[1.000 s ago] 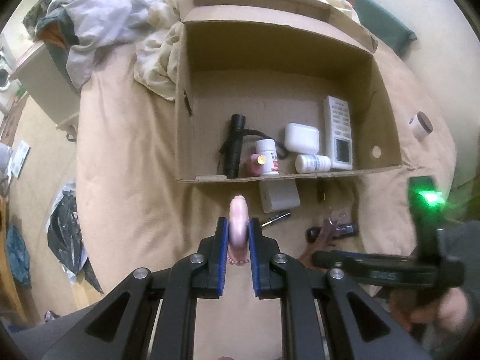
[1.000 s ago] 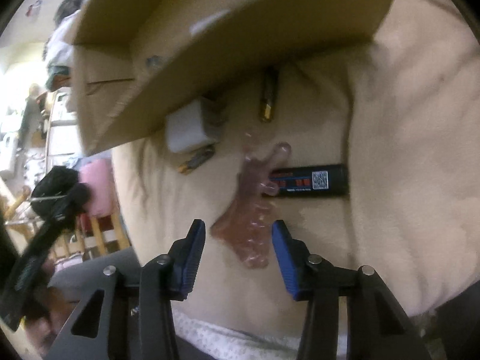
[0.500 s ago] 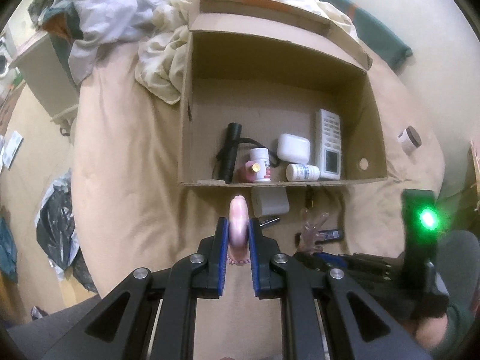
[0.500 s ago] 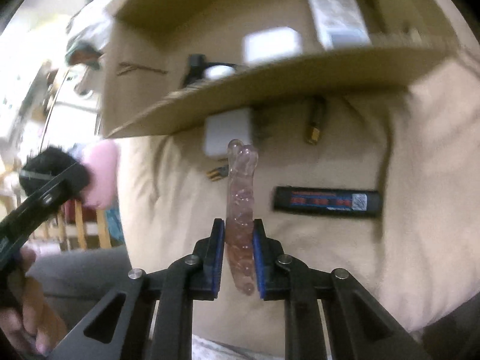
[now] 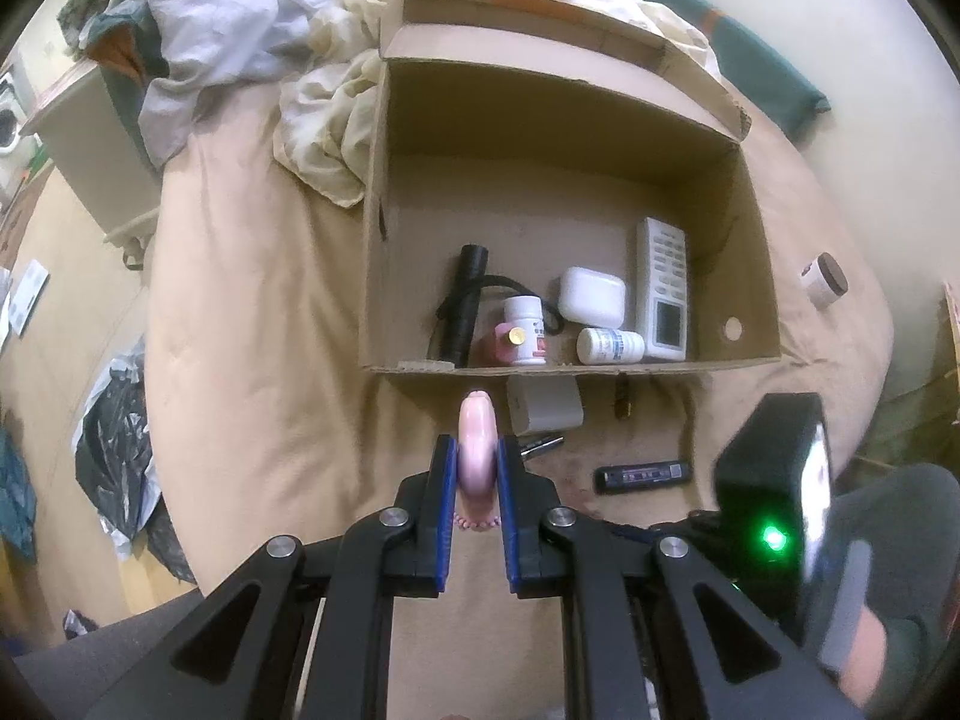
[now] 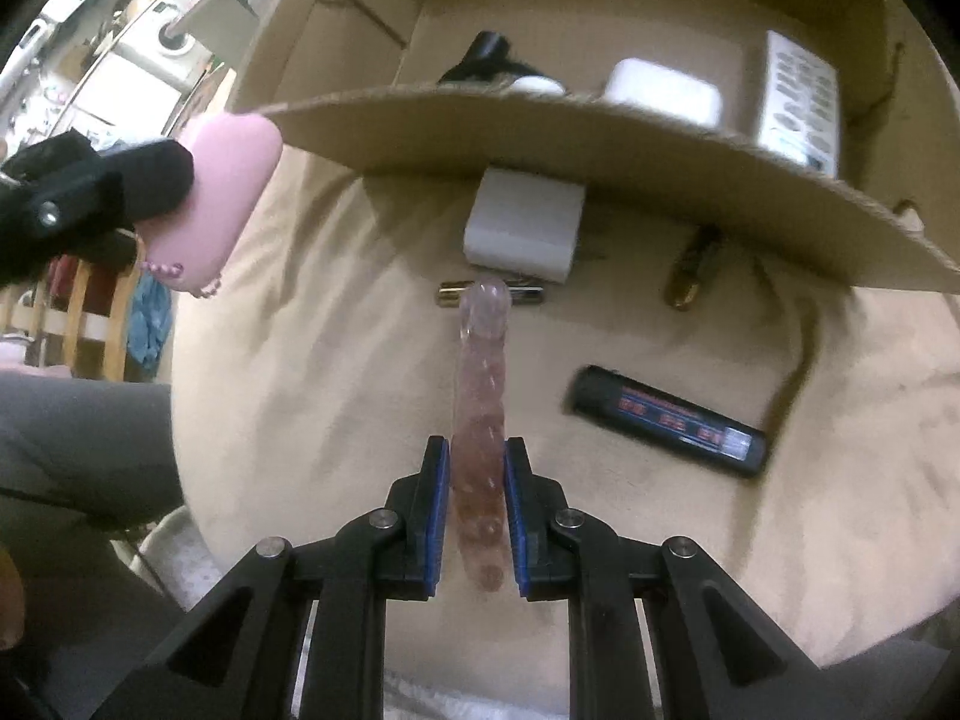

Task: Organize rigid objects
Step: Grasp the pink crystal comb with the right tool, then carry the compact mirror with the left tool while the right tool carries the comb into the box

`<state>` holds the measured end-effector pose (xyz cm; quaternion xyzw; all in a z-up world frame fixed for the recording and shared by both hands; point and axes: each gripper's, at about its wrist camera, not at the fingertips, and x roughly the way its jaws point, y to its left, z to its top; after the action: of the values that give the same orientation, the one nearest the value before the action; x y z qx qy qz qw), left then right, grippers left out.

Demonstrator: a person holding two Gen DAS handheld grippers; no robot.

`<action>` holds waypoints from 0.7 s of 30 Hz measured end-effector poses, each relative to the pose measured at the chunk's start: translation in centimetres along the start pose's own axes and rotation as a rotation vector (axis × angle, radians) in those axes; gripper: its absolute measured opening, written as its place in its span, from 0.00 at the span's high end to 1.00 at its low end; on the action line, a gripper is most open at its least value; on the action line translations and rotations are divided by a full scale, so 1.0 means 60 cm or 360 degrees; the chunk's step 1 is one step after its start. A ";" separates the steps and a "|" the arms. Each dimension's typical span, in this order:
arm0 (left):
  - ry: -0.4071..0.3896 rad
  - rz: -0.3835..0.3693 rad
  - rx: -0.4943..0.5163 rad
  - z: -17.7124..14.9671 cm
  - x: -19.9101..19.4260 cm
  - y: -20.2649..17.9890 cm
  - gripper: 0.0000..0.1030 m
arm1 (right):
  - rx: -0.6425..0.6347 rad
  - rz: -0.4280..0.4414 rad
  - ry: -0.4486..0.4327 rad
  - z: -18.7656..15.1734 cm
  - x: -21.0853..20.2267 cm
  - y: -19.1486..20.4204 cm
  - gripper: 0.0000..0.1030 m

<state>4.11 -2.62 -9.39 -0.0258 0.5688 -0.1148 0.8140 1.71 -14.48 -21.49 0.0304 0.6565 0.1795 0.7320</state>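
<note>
My left gripper (image 5: 477,462) is shut on a pink rounded case (image 5: 477,438) with a bead strap, held above the bed just in front of the open cardboard box (image 5: 540,120). The right wrist view shows that case (image 6: 222,192) at the upper left. My right gripper (image 6: 477,468) is shut on a translucent pink clip (image 6: 480,372), which stands edge-on between the pads above the bed. On the bedcover lie a white block (image 6: 525,228), a black stick with red print (image 6: 666,420), a small metal cell (image 6: 447,294) and a brass piece (image 6: 690,276).
The box holds a black flashlight (image 5: 465,300), a white earbud case (image 5: 591,297), a white remote (image 5: 660,294) and two white bottles (image 5: 609,343). Crumpled bedding (image 5: 324,120) lies left of the box. A tape roll (image 5: 825,279) sits to the right. The floor with a black bag (image 5: 117,438) drops off left.
My right gripper has shut on the pink clip, rolled, and lifted it off the bedcover towards the box. The left gripper has kept still with the pink case.
</note>
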 end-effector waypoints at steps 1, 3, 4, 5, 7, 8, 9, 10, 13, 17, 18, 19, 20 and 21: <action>0.0003 0.0001 0.0000 0.001 0.001 0.000 0.88 | 0.0006 0.0001 -0.0002 -0.001 0.001 0.001 0.82; 0.0008 0.0010 -0.0006 0.001 0.004 0.002 0.88 | 0.0002 0.0013 -0.0023 -0.003 -0.005 0.002 0.82; 0.0010 0.0014 -0.0008 0.001 0.005 0.003 0.88 | 0.0012 0.0033 -0.0036 -0.005 -0.014 0.001 0.82; 0.0011 0.0016 -0.0011 0.001 0.006 0.003 0.88 | 0.0026 0.0052 -0.0054 -0.005 -0.024 -0.002 0.82; 0.0011 0.0027 -0.0012 0.001 0.008 0.003 0.88 | 0.0041 0.0073 -0.0096 -0.005 -0.044 -0.016 0.82; 0.0010 0.0030 -0.0014 0.002 0.009 0.003 0.88 | 0.0053 0.0092 -0.0118 -0.004 -0.056 -0.021 0.82; 0.0009 0.0036 -0.0013 0.002 0.010 0.002 0.88 | 0.0063 0.0112 -0.0138 -0.002 -0.069 -0.025 0.82; 0.0008 0.0039 -0.0011 0.002 0.010 0.001 0.88 | 0.0067 0.0124 -0.0158 -0.001 -0.083 -0.033 0.82; 0.0003 0.0061 0.0002 0.000 0.012 0.000 0.88 | 0.0072 0.0150 -0.0233 -0.001 -0.123 -0.048 0.82; 0.0008 0.0123 0.0037 -0.004 0.017 -0.003 0.88 | 0.0042 0.0187 -0.0335 0.001 -0.179 -0.068 0.82; 0.0005 0.0128 0.0034 -0.004 0.016 -0.002 0.88 | 0.0039 0.0193 -0.0354 0.002 -0.188 -0.070 0.82; 0.0001 0.0127 0.0033 -0.004 0.016 -0.002 0.88 | 0.0039 0.0199 -0.0369 0.003 -0.199 -0.075 0.82; -0.0007 0.0137 0.0037 -0.003 0.015 -0.002 0.88 | 0.0042 0.0206 -0.0384 0.004 -0.207 -0.079 0.82; -0.0015 0.0148 0.0039 -0.002 0.013 -0.003 0.88 | 0.0045 0.0212 -0.0396 0.005 -0.218 -0.085 0.82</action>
<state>4.22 -2.94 -10.16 0.0101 0.5641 -0.0839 0.8214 2.19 -23.12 -10.45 0.1062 0.5597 0.2134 0.7937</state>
